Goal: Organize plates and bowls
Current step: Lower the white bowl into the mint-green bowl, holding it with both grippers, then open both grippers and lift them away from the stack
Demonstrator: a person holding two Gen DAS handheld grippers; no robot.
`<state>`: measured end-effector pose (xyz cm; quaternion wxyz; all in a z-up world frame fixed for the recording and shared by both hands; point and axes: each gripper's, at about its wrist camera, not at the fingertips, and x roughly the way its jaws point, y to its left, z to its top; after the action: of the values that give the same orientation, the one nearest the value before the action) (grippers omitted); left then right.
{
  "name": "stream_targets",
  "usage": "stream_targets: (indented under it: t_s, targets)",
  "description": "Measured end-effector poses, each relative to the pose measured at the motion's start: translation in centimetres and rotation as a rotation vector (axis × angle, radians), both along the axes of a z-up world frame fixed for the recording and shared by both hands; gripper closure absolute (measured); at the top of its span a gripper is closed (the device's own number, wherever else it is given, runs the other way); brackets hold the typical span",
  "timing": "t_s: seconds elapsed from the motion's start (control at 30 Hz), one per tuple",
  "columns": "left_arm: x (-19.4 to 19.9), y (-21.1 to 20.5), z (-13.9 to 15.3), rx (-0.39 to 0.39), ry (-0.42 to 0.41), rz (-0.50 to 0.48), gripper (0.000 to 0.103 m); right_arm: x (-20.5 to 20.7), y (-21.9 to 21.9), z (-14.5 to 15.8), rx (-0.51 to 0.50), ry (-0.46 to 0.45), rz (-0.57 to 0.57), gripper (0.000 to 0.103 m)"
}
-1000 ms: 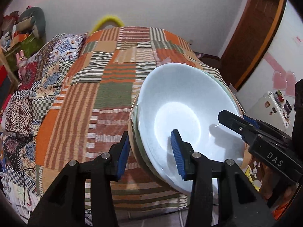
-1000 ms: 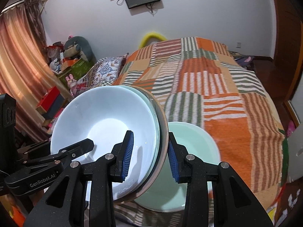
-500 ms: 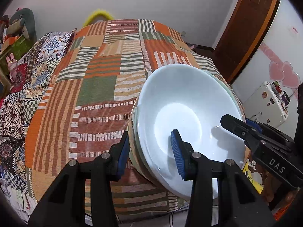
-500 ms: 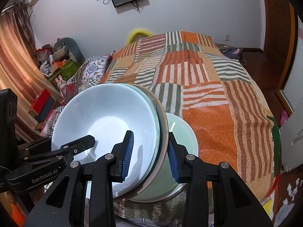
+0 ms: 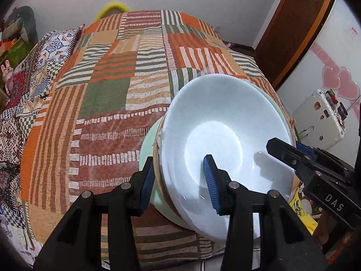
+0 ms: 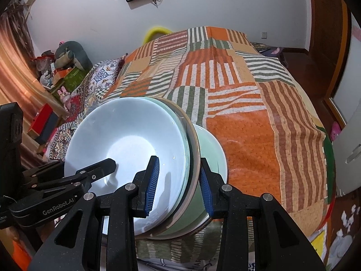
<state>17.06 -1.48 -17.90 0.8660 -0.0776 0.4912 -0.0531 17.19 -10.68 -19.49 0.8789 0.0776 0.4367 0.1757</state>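
A stack of nested dishes, with a white bowl [image 5: 225, 131] on top and plates under it, is held by both grippers over a pale green bowl [image 6: 212, 149] at the near edge of the bed. My left gripper [image 5: 178, 180] is shut on the stack's left rim, one pad inside the white bowl. My right gripper [image 6: 179, 180] is shut on the stack's right rim [image 6: 191, 158]. The green bowl's edge [image 5: 146, 144] shows below the stack in the left wrist view. Each gripper shows in the other's view.
A patchwork orange, green and striped bedspread [image 5: 108, 90] covers the bed. Pillows and toys [image 6: 67, 67] lie at the far left. A wooden door [image 5: 293, 22] and a white case [image 5: 320, 115] stand to the right.
Both grippers have carried the stack down onto the green bowl, which now sits close under the stack. The grip on the rims is unchanged.
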Motion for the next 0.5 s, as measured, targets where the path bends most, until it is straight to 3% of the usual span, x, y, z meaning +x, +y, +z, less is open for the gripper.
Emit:
stream_targets:
  t_s: [0.5]
  targets:
    - [0.8, -0.5, -1.0, 0.000, 0.017, -0.010, 0.060, 1.1, -0.2, -1.2, -0.011, 0.028, -0.008, 0.071]
